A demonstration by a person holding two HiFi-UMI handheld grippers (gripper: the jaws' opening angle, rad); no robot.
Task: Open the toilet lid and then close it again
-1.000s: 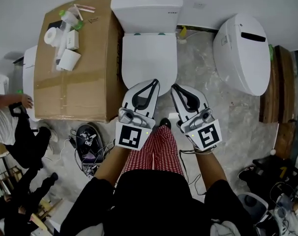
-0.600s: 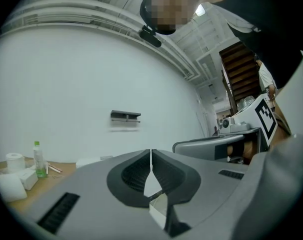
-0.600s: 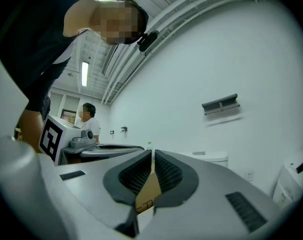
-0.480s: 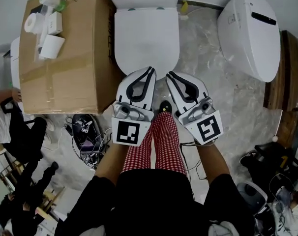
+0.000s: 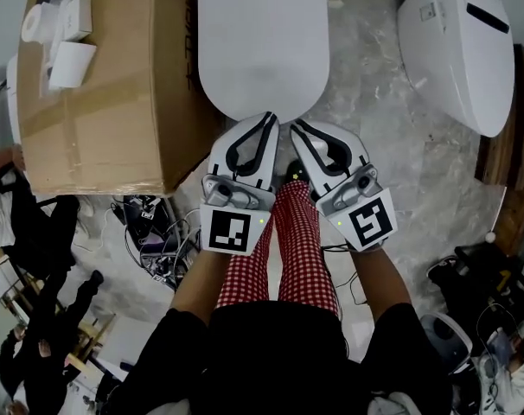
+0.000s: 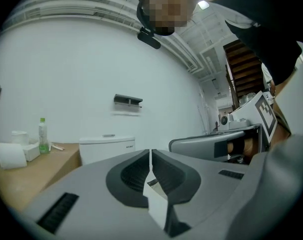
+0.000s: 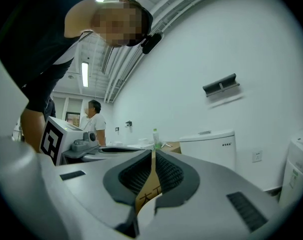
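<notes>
The toilet lid (image 5: 262,50) is plain white, the cardboard box (image 5: 115,102) brown, the person's trousers (image 5: 292,249) red-and-white checked, and the floor (image 5: 392,154) grey with pale marbled veins.

Cardboard box (image 5: 106,85) just beside toilet lid (image 5: 262,46)

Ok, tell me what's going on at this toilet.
A person stands facing the white oval toilet lid, which is down, holding a gripper in each hand. The left gripper and right gripper are both shut and empty, side by side at the lid's front edge. The lid is not yet lifted.
</notes>
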